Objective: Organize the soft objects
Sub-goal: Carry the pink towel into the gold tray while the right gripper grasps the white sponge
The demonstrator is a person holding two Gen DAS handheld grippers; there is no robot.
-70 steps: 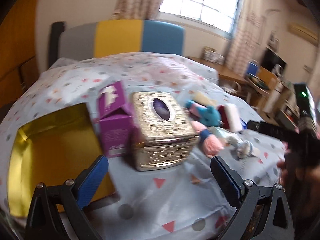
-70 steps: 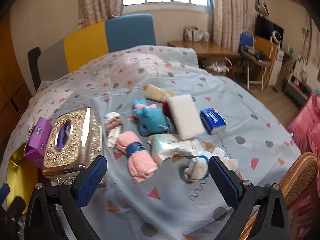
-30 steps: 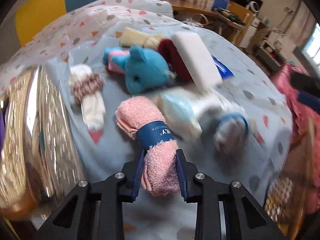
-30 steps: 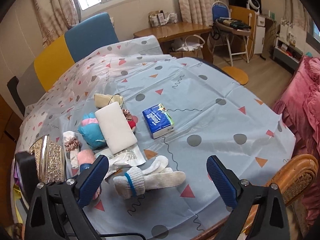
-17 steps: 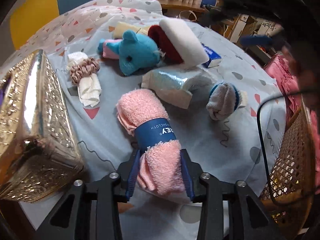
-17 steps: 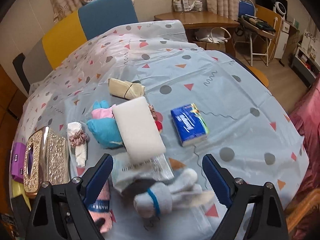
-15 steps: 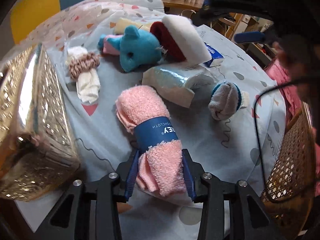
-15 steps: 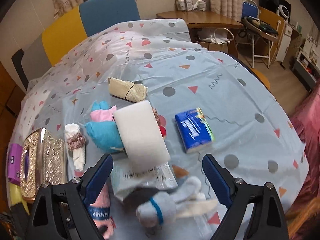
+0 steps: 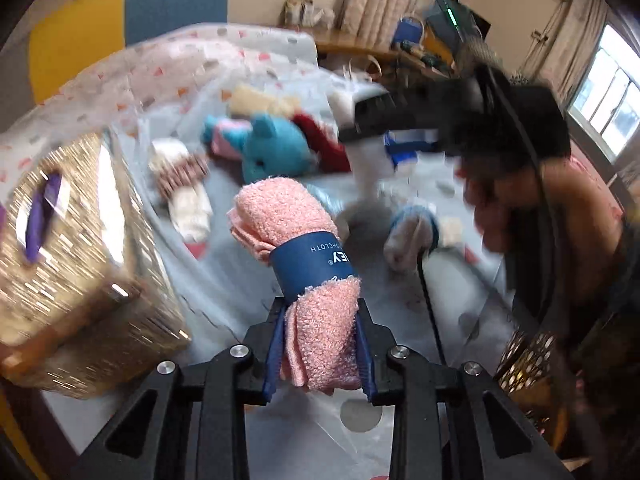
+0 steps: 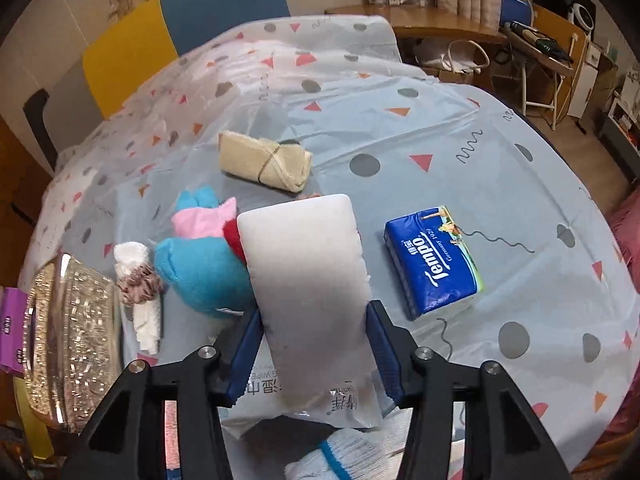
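Note:
My left gripper point(image 9: 320, 354) is shut on a rolled pink washcloth point(image 9: 296, 256) with a blue paper band, held above the table. My right gripper point(image 10: 314, 350) is shut on a white sponge block point(image 10: 308, 276), lifted over a pack of wet wipes point(image 10: 264, 396). On the table lie a blue plush toy point(image 10: 200, 272), a tan rolled cloth point(image 10: 264, 162), a white sock with a brown scrunchie point(image 10: 140, 292), a white glove with a blue cuff point(image 10: 344, 460) and a blue Tempo tissue pack point(image 10: 434, 260).
A gold tissue box point(image 9: 68, 264) stands at the left, with a purple carton point(image 10: 12, 328) beside it. The round table point(image 10: 540, 300) has a patterned plastic cover. A multicoloured chair point(image 10: 160, 28) stands behind, a wicker chair point(image 9: 528, 364) at the right.
My left gripper has lifted the pink washcloth off the table. My right gripper has moved forward and closed on the white sponge block.

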